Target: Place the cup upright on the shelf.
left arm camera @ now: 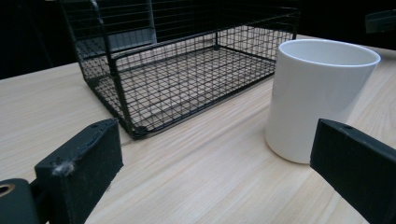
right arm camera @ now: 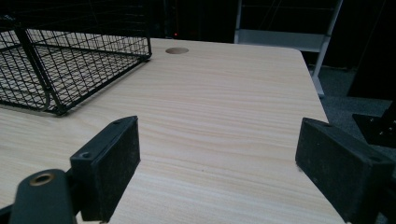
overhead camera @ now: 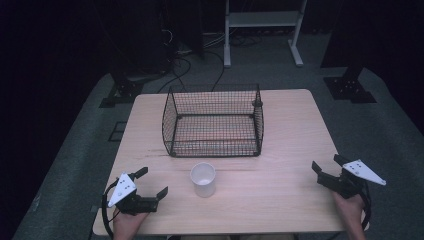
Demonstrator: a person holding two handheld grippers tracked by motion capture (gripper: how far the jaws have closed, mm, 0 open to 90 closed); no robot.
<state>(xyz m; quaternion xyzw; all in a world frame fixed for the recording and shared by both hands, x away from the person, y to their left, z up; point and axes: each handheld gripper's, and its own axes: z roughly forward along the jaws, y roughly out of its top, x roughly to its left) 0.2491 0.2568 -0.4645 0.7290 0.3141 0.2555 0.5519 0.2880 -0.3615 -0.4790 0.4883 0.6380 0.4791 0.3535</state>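
Observation:
A white cup [overhead camera: 203, 179] stands upright and empty on the wooden table [overhead camera: 280, 150], just in front of a black wire basket [overhead camera: 213, 122]. My left gripper [overhead camera: 152, 182] rests near the table's front left corner, open, its jaws pointing toward the cup. In the left gripper view the cup [left arm camera: 317, 93] sits ahead at the right and the basket [left arm camera: 187, 70] beyond it. My right gripper [overhead camera: 327, 167] is open at the front right edge, with nothing between its jaws. The right gripper view shows the basket's corner [right arm camera: 56, 60] at far left.
A white metal shelf frame [overhead camera: 262, 25] and cables lie on the floor beyond the table. Dark stand bases [overhead camera: 350, 87] flank the far corners. A small round hole [right arm camera: 177, 50] marks the tabletop near the basket's far corner.

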